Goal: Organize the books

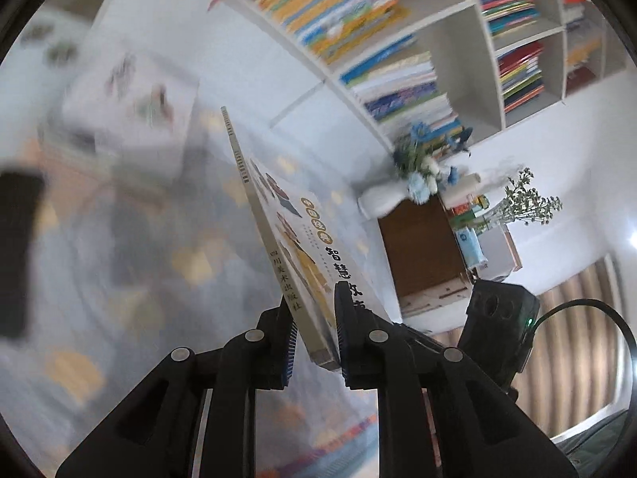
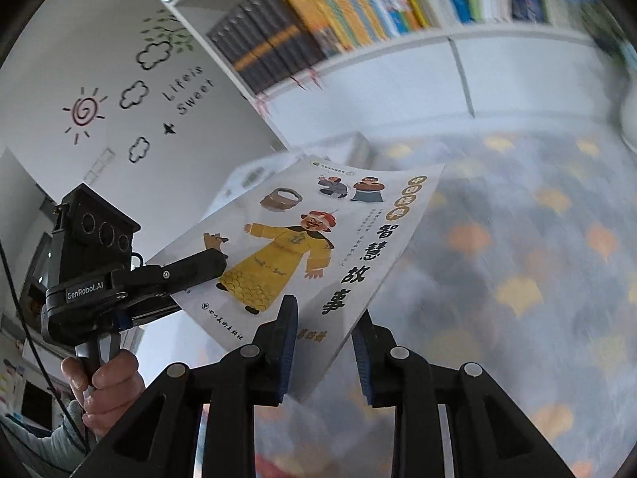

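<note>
A thin picture book with a yellow-robed figure on its white cover is held in the air, edge-on in the left wrist view. My left gripper is shut on its spine end. In the right wrist view the same book's cover faces me, and my left gripper clamps its left edge. My right gripper stands open around the book's lower corner, pads apart from it. The white bookshelf full of colourful books stands behind.
A bed with a patterned blue cover lies below. A stack of white books or boxes sits on it. A brown cabinet with flower vases stands by the shelf. A decorated white wall is at left.
</note>
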Tool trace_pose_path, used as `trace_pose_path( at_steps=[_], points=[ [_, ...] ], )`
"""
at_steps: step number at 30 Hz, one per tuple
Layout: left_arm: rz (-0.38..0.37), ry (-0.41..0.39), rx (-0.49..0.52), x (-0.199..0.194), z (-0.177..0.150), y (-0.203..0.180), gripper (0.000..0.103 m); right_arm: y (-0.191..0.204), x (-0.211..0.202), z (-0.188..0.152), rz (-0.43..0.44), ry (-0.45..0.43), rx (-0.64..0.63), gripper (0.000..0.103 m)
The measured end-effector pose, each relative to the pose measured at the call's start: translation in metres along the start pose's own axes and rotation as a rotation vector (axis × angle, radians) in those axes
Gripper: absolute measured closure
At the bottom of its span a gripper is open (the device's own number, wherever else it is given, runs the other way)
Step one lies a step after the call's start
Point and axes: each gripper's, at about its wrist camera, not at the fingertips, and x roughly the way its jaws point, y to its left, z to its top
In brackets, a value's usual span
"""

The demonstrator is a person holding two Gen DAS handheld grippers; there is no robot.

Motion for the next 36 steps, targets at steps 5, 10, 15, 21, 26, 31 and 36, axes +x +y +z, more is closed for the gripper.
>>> trace_pose_path(
  at_steps=[5,10,15,21,26,31,36],
  points=[
    [0.058,-0.069,0.079,-0.024,0.050,0.019,0.089,0.035,0.033,0.050,0.020,-0.051,-0.048,0.076],
    [0.097,-0.104,0.088,-0.020,0.088,0.053,0.089,0.051,0.078,0.089,-0.003,-0.044,-0.092,0.074],
    [0.122,-0.090,0.042,-0.004,0.113,0.101,0.088,0.041,0.132,0.111,0.015,0.036,-0.069,0.074],
    [0.133,-0.048,-0.042,0.018,0.119,0.147,0.088,0.031,0.183,0.118,-0.028,0.122,-0.072,0.074],
    [0.114,-0.038,-0.056,0.025,0.123,0.163,0.090,0.018,0.204,0.126,-0.027,0.149,-0.058,0.074],
    [0.128,-0.023,-0.077,0.031,0.122,0.175,0.090,0.006,0.218,0.126,-0.029,0.166,-0.017,0.074],
    [0.182,-0.022,-0.144,0.027,0.119,0.192,0.087,0.002,0.231,0.118,-0.026,0.192,0.003,0.074]
  ],
)
